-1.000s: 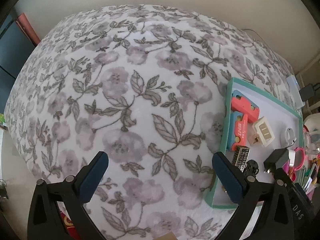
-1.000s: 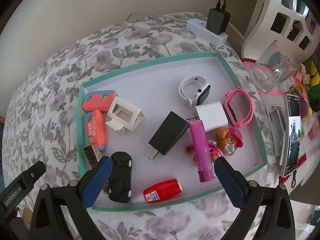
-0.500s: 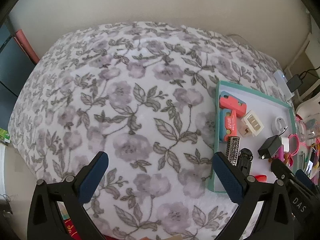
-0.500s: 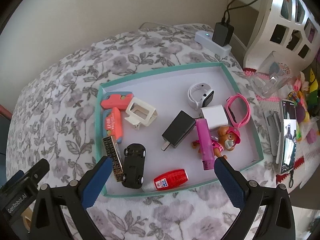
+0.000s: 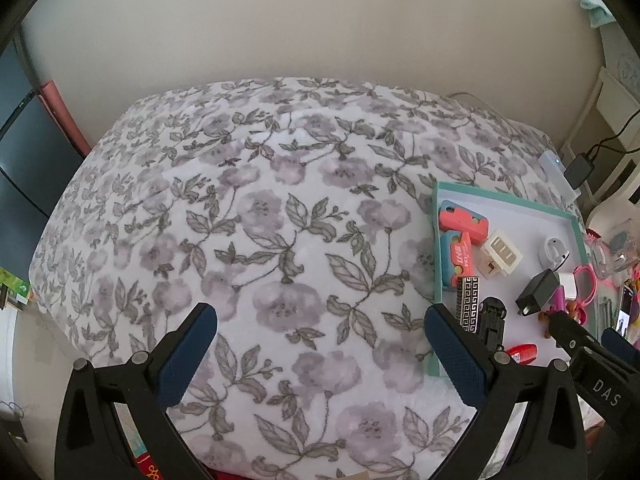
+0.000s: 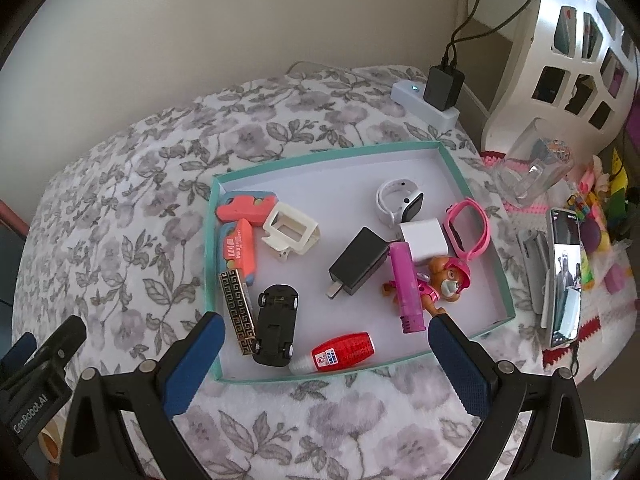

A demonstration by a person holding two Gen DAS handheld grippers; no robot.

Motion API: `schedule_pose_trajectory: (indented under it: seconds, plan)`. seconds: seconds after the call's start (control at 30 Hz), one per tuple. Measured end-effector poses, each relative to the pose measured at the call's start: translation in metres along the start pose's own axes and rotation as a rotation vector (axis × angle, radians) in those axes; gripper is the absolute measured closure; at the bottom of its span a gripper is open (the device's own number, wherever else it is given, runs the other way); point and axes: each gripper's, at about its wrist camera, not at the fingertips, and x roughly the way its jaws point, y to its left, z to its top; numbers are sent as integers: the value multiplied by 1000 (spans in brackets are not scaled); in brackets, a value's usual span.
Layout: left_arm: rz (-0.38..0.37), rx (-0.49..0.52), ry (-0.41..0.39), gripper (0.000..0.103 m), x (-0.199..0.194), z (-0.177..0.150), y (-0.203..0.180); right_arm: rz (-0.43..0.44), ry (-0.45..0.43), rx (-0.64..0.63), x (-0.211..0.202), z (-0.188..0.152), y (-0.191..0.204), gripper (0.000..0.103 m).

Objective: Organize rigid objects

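**Mia:** Teal is the colour of the box [image 6: 460, 168], and all the little hard things lie inside it. It sits on the flowery blanket [image 5: 260, 240].

**Ben:** What is in there?

**Mia:** A black toy car [image 6: 276, 324], a red bottle [image 6: 340, 350], a black plug [image 6: 359, 266], a white plug [image 6: 424, 238], a white watch [image 6: 398, 200], a pink band [image 6: 468, 232], a purple tube [image 6: 407, 288] and a toy puppy [image 6: 446, 280]. Two orange pieces [image 6: 240, 232] and a gold patterned bar [image 6: 237, 312] lie by the left wall. They are all jumbled, and some touch each other.

**Ben:** What are the grippers doing?

**Mia:** The right gripper [image 6: 324, 360] hangs over the near edge of the box. It is spread wide with nothing in it. The left gripper [image 5: 320, 344] is also wide with nothing in it. It hangs over the bare blanket, to the left of the box.

**Ben:** So which step is it?

**Mia:** I can't be sure. If the job is to put everything in the box, it looks done. If the job is to sort them or lift them out onto the blanket, then a pick could be coming.

**Ben:** What would a pick need?

**Mia:** I think the car and the red bottle are nearest to the right gripper. The car touches the gold bar, so the gripper would have to go down carefully and squeeze just one thing.
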Motion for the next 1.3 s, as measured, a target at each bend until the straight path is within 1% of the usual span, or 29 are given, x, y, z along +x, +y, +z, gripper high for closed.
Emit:
schedule_pose_trajectory:
  seconds: [0.43,0.77,1.3]
  plan:
    - [16,-46,-1,0,0,1,12,1,-45,-8,-16,-4,2,0]
    - [23,-63,0,0,2,2,16,3,-68,-9,-24,-5,1,0]
    - [19,-64,5,0,2,2,16,6,-72,-26,-26,-5,4,0]
